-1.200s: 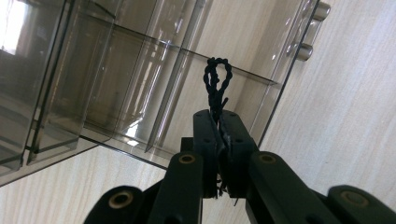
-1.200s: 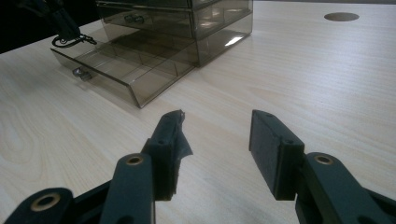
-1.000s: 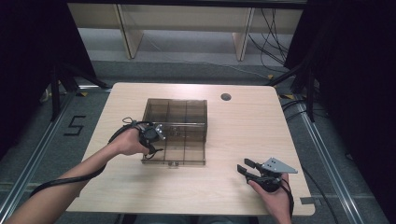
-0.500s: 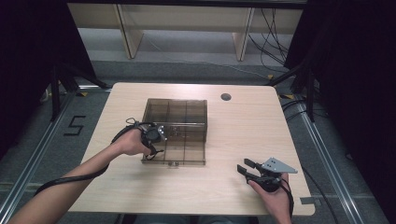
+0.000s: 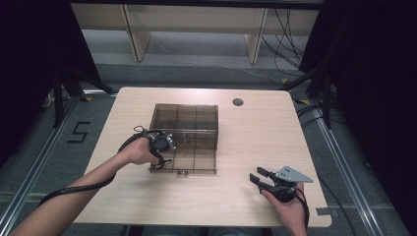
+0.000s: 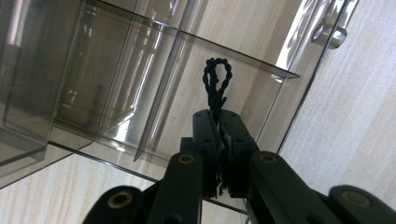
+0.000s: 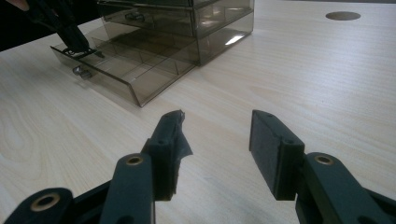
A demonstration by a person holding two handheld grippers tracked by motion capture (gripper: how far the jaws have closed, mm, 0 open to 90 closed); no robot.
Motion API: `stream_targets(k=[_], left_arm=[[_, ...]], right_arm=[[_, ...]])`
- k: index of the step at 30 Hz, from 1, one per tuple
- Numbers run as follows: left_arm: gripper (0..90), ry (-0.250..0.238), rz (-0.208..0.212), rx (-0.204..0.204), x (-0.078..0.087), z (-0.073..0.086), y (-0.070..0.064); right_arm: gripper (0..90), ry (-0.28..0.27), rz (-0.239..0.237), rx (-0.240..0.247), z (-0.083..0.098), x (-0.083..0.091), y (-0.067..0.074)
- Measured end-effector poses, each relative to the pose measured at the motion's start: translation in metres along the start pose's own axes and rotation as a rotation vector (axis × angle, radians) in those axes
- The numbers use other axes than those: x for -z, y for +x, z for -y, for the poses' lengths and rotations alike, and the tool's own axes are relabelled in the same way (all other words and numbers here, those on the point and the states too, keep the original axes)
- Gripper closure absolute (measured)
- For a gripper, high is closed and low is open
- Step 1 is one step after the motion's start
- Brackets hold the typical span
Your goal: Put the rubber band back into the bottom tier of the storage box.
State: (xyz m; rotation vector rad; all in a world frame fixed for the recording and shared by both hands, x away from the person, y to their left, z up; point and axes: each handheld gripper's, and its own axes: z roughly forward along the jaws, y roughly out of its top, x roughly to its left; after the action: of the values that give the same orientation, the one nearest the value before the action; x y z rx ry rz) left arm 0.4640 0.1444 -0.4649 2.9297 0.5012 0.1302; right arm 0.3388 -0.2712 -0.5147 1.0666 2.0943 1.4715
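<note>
Now | left gripper (image 6: 218,135): jaws clamped on a black twisted cord (image 6: 215,86) (loop sticks out past the fingertips), over the smoky organizer's (image 5: 184,137) open drawer compartment | right gripper (image 7: 215,149): jaws apart, bare table (image 7: 303,74) beyond.

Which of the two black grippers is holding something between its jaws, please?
The left gripper, over the open drawer of the smoky clear plastic organiser, is shut on a black twisted cord loop; the right gripper rests open and empty.
</note>
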Motion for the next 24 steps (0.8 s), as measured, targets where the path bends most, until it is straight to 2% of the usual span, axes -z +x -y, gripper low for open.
stream_targets(k=[7,10,11,15,18,19,21,24], left_arm=[[85.1,0.003,-0.001,0.002,-0.0014,-0.0003,-0.0001],[85.0,0.003,0.000,-0.004,-0.0019,-0.0006,0.0003],[85.0,0.002,0.000,-0.018,-0.0026,-0.0011,0.0010],[84.9,0.003,0.000,-0.004,-0.0035,-0.0010,-0.0007],[84.8,0.003,0.003,-0.018,-0.0044,-0.0014,-0.0004],[84.6,0.002,0.002,-0.002,-0.0047,-0.0011,-0.0015],[84.3,0.006,0.002,-0.002,-0.0046,-0.0014,-0.0015],[83.2,0.004,0.000,-0.019,-0.0033,-0.0025,-0.0002]], right_arm=[[55.1,0.000,-0.004,0.002,0.0000,0.0004,0.0001],[55.0,-0.001,-0.004,0.000,0.0000,0.0003,0.0004],[55.0,-0.001,-0.005,0.000,0.0000,0.0002,0.0003],[55.0,-0.007,-0.007,-0.001,0.0002,-0.0006,0.0004],[55.0,-0.008,0.005,0.006,0.0001,-0.0001,0.0003],[55.0,-0.007,0.007,0.011,-0.0001,-0.0001,-0.0002],[54.9,-0.005,0.006,0.012,-0.0001,0.0001,-0.0003],[54.8,-0.015,0.009,0.013,0.0001,-0.0006,0.0000]])
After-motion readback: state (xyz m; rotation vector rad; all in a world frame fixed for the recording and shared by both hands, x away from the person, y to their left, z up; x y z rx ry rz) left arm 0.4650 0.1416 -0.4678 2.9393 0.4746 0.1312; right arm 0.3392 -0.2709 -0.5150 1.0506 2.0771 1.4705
